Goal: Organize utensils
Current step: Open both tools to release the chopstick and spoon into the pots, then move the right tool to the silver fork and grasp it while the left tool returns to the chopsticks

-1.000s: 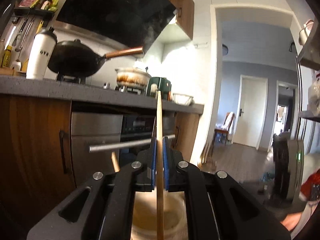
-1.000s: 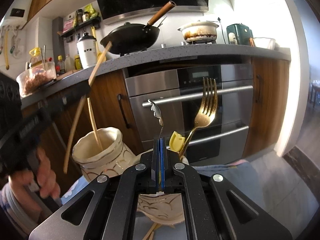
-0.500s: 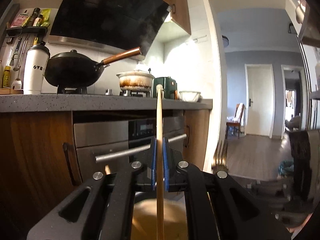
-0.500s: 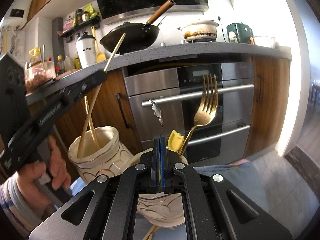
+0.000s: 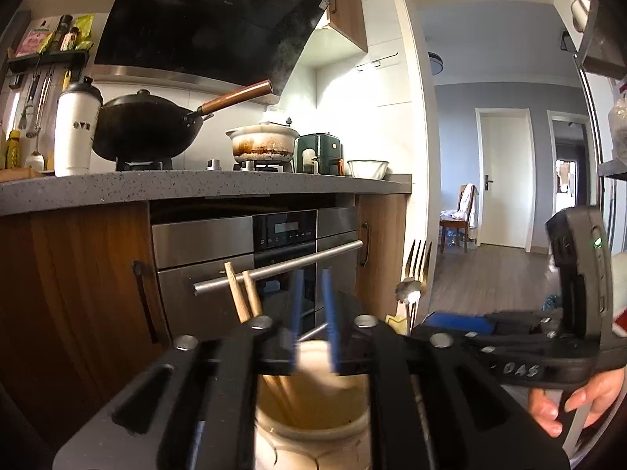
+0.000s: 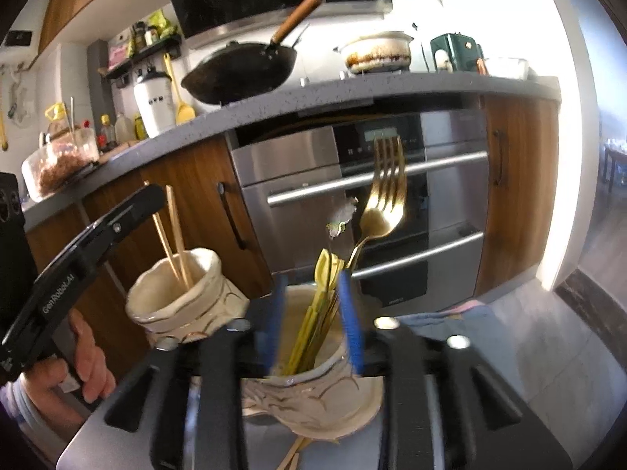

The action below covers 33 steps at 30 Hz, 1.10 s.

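Two cream ceramic holders stand side by side. The left holder (image 5: pixel 313 423) (image 6: pixel 184 301) holds two wooden chopsticks (image 5: pixel 243 293) (image 6: pixel 174 231). My left gripper (image 5: pixel 313 313) is open and empty just above its mouth. The right holder (image 6: pixel 313 360) holds a gold fork (image 6: pixel 382 199) (image 5: pixel 417 266), a small silver spoon (image 6: pixel 341 217) and a yellow utensil (image 6: pixel 323 274). My right gripper (image 6: pixel 311 317) is open, its blue pads (image 6: pixel 348 313) on either side of the holder's mouth and the utensil stems.
Behind stands a steel oven (image 6: pixel 352 180) under a grey countertop (image 5: pixel 156 184) with a black wok (image 5: pixel 145 129), a white pot (image 5: pixel 262 141) and a white bottle (image 5: pixel 76 129). A blue cloth (image 6: pixel 450 321) lies to the right. A doorway (image 5: pixel 501 176) opens at far right.
My left gripper opened and let go of the chopstick, which now stands in the left holder with the other. My right gripper opened and released the silver spoon in the right holder.
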### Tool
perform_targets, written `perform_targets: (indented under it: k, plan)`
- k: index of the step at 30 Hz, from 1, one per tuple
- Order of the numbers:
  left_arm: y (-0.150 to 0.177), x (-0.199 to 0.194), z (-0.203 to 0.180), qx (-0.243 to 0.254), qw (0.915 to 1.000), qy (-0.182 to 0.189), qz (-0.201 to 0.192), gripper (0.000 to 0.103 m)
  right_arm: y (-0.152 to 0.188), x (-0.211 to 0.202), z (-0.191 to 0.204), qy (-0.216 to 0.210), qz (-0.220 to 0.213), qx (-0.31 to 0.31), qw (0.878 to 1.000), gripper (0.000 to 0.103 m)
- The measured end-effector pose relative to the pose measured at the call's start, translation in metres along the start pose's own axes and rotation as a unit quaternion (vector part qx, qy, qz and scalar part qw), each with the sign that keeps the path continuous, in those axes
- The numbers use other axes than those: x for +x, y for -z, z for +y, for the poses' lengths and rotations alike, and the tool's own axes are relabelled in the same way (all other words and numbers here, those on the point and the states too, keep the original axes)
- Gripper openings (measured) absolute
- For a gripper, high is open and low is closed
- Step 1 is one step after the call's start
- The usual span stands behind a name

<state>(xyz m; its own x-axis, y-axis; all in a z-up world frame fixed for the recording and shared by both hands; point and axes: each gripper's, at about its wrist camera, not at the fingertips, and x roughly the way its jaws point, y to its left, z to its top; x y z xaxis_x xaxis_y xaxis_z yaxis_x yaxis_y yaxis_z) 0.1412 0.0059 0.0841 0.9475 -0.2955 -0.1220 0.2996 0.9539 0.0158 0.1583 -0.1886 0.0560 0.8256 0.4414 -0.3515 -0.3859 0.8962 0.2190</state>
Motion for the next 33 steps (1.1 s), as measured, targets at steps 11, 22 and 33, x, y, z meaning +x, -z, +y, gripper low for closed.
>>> perform_targets:
  k: [11,22,33]
  plan:
    - [0.012,-0.077,-0.009,-0.002,0.9997,-0.009,0.022,0.098,0.015,-0.090,-0.009,0.034,-0.037,0.007,0.999,0.097]
    - [0.077,-0.102,-0.022,-0.063,0.9920,-0.012,0.109,0.098,0.060,-0.122,-0.010,0.084,-0.007,-0.005,0.996,0.098]
    - [0.114,-0.076,-0.041,-0.037,0.9790,-0.003,0.200,0.098,0.112,-0.091,-0.025,0.147,0.107,-0.045,0.982,0.098]
